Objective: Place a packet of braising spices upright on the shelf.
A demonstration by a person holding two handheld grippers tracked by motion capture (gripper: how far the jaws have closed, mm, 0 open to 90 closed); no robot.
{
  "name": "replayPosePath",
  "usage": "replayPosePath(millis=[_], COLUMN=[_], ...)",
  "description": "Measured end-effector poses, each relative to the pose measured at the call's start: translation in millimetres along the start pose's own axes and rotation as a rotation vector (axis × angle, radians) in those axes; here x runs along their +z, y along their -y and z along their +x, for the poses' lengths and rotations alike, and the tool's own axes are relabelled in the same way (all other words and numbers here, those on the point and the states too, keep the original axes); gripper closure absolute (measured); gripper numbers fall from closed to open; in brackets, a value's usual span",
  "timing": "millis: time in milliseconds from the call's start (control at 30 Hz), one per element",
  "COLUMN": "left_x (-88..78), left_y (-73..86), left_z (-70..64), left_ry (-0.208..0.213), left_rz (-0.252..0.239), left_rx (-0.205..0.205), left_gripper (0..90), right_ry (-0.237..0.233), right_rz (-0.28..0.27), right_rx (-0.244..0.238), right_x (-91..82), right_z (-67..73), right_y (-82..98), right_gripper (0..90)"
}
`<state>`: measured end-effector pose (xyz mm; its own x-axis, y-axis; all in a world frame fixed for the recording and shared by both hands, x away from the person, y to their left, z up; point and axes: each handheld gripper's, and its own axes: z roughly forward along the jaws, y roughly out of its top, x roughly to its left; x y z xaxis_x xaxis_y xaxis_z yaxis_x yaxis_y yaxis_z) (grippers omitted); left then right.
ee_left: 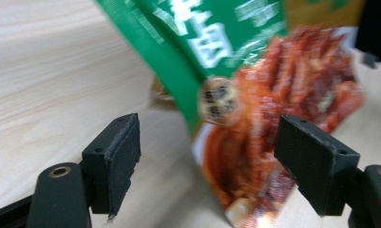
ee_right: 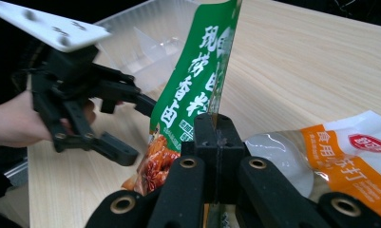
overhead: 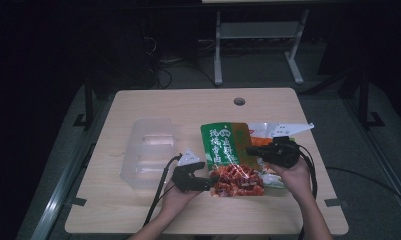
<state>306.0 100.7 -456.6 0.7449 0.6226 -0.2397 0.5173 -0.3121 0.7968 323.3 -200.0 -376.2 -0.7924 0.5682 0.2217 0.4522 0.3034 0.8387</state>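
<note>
Clamping the edge of the green snack pouch, the right tool has its jaws pressed flat together on the film, w/ the pouch standing on edge above them in the right gripper view. In the high view the right tool sits at the pouch's right side, near mid-length, w/ the hand behind it.

Left tool: jaws wide apart, nothing pinched. The pouch's lower, red-printed end lies between the pads but clear of both; the image is blurred, so a light touch cannot be ruled out. High view: left tool at the pouch's bottom-left corner, level w/ the counter.

Pouch position: lifted partly off the counter at centre-right, green top end pointing away from the person, red end toward them. Under and beside it lies a second pack, clear w/ orange print. A clear plastic bin stands to the left, apart from both tools.

Step in hand (judged): a two-handed take-up of the pouch; right side secured, left side approaching its grip. Next move calls for the left tool to close on the red end w/o pushing the film aside, while the right hand keeps tension so the pouch does not fold. Probable destination is the bin, approx. a short carry left; not certain.
</note>
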Motion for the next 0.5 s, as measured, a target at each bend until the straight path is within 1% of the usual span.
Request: replayPosePath(millis=[67, 100, 133, 200, 233, 267, 300, 333, 367, 400, 500], left_x=[2.6, 4.4, 5.1, 4.3, 3.4, 2.4, 1.8, 0.9, 0.2, -0.6, -0.9], left_y=[-2.4, -4.1, -5.5, -7.5, -9.0, -10.6, -12.1, -13.2, -14.0, -15.2, -19.3], left_z=[2.0, 3.8, 5.3, 4.2, 1.6, 0.3, -0.5, -0.1, 0.4, 0.8, -0.9], left_ry=[0.028, 0.066, 0.08, 0.081, 0.088, 0.074, 0.067, 0.069, 0.072, 0.079, 0.064], left_rz=[0.011, 0.005, 0.001, -0.032, -0.06, -0.057, -0.056, -0.063, -0.074, -0.076, -0.075], left_rx=[-0.029, -0.06, -0.072, -0.064, -0.062, -0.043, -0.032, -0.028, -0.042, -0.047, -0.024], left_gripper=[30.2, 32.7, 35.3, 42.3, 48.5, 53.2, 56.2, 61.7, 67.4, 72.0, 80.2], right_ry=[-0.012, -0.013, -0.017, -0.019, -0.017, -0.014, -0.013, -0.013, -0.011, -0.01, -0.012], right_rz=[-0.009, -0.015, -0.017, -0.013, -0.011, -0.006, -0.006, -0.005, -0.008, -0.015, -0.028], right_rx=[0.004, 0.0, -0.003, -0.01, -0.016, -0.017, -0.016, -0.016, -0.015, -0.016, -0.005], right_x=[-0.3, -0.3, -0.2, 0.6, 1.1, 1.5, 1.4, 1.1, 0.7, 0.1, -1.9], right_z=[1.6, 2.1, 3.5, 6.0, 6.7, 7.9, 8.3, 8.2, 7.6, 6.6, 5.0], right_y=[-0.6, -0.8, -1.5, -2.5, -2.8, -3.2, -3.3, -3.3, -3.0, -2.5, -2.3], right_gripper=[89.9, 89.9, 89.9, 89.9, 89.9, 89.9, 89.9, 89.9, 89.9, 89.9, 89.8])
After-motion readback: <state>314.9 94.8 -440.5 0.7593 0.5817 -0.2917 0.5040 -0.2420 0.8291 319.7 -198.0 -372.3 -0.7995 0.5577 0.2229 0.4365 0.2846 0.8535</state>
